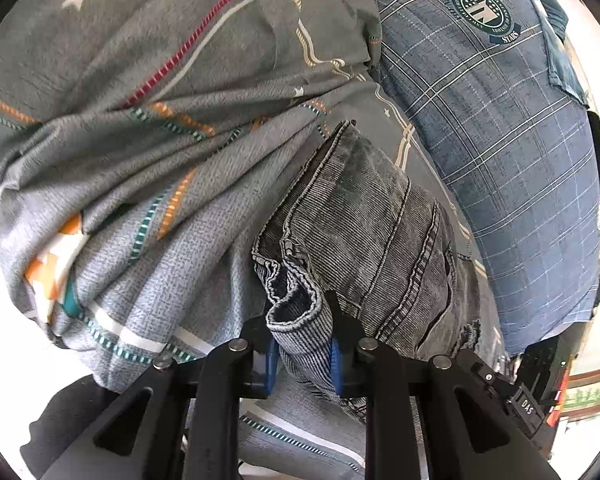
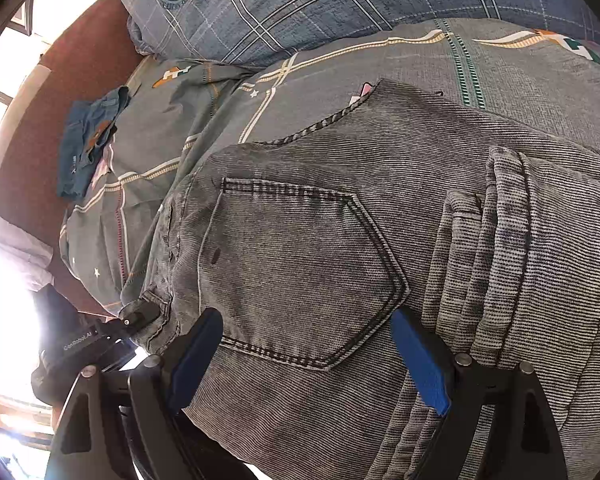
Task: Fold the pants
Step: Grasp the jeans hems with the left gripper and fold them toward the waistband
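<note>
Your left gripper (image 1: 304, 344) is clamped on a bunched fold of the grey jeans (image 1: 364, 232); its blue pads (image 1: 335, 354) press the denim from both sides, right at the frayed edge of the fabric. From that grip the jeans run up and away across the grey patterned bedsheet (image 1: 140, 120), which lies rumpled in deep creases to the left. A blue plaid pillow (image 1: 500, 128) with a round crest sits just beyond the jeans on the right.

Your right gripper (image 2: 306, 356) stands wide apart over the seat of the jeans (image 2: 380, 200). Its two blue pads (image 2: 420, 364) sit on either side of the back pocket (image 2: 296, 276), and whether they touch the cloth I cannot tell. The jeans lie spread over the bedsheet (image 2: 520, 64), with several folded layers stacked along the right side. The plaid pillow (image 2: 340, 0) rests at the far edge of the bed, and a small blue garment (image 2: 88, 144) lies well apart on the sheet to the left.
</note>
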{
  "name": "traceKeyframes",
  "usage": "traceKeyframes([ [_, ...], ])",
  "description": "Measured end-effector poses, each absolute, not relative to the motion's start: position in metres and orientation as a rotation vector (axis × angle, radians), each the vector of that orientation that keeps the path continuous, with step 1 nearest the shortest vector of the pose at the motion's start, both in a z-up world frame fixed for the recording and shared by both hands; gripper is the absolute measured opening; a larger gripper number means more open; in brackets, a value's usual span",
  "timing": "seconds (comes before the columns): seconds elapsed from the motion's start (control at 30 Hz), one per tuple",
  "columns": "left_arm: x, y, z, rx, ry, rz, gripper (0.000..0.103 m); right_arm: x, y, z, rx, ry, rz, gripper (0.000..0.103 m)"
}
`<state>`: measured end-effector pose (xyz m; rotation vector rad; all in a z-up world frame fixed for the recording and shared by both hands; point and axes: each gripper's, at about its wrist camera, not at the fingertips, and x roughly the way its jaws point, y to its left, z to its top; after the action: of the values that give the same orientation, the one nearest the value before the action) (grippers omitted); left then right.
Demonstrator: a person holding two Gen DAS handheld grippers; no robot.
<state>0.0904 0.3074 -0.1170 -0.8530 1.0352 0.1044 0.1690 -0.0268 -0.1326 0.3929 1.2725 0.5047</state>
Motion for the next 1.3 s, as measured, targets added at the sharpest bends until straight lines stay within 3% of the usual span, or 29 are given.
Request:
traceKeyframes([
  [0.13,0.097,0.295,-0.108,-0.757,1.027,0.097,0.011,0.169,-0.025,-0.132,0.382,1.274,0.502,0.088],
  [0.27,0.101,0.295,-0.108,-0.761,1.025,0.097,0.010,0.167,-0.024,-0.131,0.385,1.271,0.501,0.088],
  [0.43,0.099,0.270,-0.069,-0.622,0.929,0.079,0.010,0.171,-0.028,-0.132,0.427,1.280,0.510,0.089],
  [0.57,0.103,0.212,-0.018,-0.432,0.818,-0.001,0.010,0.179,-0.053,-0.134,0.637,1.296,0.571,0.088],
  [0.63,0.101,0.184,0.002,-0.356,0.770,-0.057,0.009,0.178,-0.086,-0.119,0.786,1.216,0.593,0.088],
  [0.8,0.090,0.072,0.043,-0.136,0.663,-0.272,0.009,0.154,-0.178,-0.093,0.853,1.061,0.483,0.088],
  [0.93,0.082,-0.025,0.028,-0.004,0.672,-0.452,0.010,0.118,-0.249,-0.097,0.878,0.992,0.367,0.088],
  [1.07,0.098,-0.087,-0.046,0.048,0.918,-0.563,0.011,0.082,-0.316,-0.116,0.938,0.960,0.230,0.088],
  [1.13,0.104,-0.100,-0.090,0.072,1.085,-0.570,0.015,0.070,-0.335,-0.122,0.960,0.955,0.189,0.088],
  [1.17,0.101,-0.096,-0.092,0.049,1.071,-0.582,0.015,0.066,-0.343,-0.125,0.961,0.956,0.169,0.088],
  [1.2,0.099,-0.092,-0.086,0.032,1.063,-0.604,0.022,0.063,-0.348,-0.126,0.958,0.953,0.161,0.088],
  [1.23,0.098,-0.088,-0.079,0.008,1.066,-0.634,0.038,0.063,-0.350,-0.125,0.958,0.951,0.161,0.088],
  [1.3,0.093,-0.064,-0.049,-0.094,1.026,-0.684,0.059,0.063,-0.348,-0.118,0.946,0.929,0.164,0.088],
])
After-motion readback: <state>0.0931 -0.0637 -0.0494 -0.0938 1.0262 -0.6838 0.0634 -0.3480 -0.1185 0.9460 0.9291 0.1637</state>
